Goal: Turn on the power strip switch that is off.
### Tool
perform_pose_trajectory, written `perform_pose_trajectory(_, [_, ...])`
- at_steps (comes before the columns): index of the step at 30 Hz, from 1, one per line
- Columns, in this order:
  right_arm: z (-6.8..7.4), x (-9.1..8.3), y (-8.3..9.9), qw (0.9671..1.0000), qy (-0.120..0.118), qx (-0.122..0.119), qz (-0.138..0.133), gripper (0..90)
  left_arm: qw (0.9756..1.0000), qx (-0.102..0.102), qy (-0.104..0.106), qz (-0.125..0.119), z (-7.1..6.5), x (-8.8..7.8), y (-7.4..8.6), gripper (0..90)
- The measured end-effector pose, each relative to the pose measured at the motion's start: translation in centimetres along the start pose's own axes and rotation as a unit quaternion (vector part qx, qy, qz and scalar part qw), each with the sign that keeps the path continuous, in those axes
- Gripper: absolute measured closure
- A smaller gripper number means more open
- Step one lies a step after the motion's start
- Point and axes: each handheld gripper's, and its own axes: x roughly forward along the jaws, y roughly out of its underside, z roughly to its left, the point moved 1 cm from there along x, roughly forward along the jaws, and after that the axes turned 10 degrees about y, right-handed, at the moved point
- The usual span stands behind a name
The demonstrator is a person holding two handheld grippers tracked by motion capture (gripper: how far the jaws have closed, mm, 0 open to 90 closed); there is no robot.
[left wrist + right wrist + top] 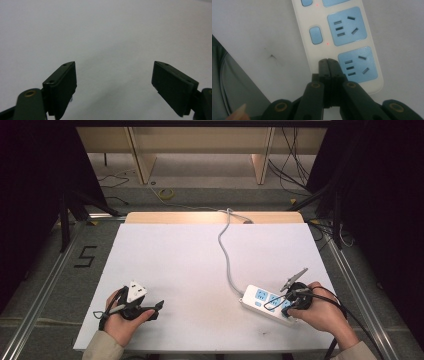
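White power strip (267, 304) sits near the table's (190, 265) right front corner, right gripper (328, 61) with jaws pressed together, tips right over its end next to the last blue socket (358, 65), while the left gripper (113, 82), well away, hangs wide apart over bare tabletop.

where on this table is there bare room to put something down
The widest free patch is the middle of the white table, between the left gripper and the grey cord. The far left corner is bare too. The near right corner is crowded: the power strip and the right gripper, shut, over it.
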Motion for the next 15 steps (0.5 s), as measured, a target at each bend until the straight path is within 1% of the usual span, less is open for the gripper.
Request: perform_pose_trajectory(15, [0.17, 0.14, -0.09, 1.0000, 0.004, 0.003, 0.007, 90.0, 1.0000, -0.001, 0.000, 0.000, 0.00, 0.01, 0.00, 19.8])
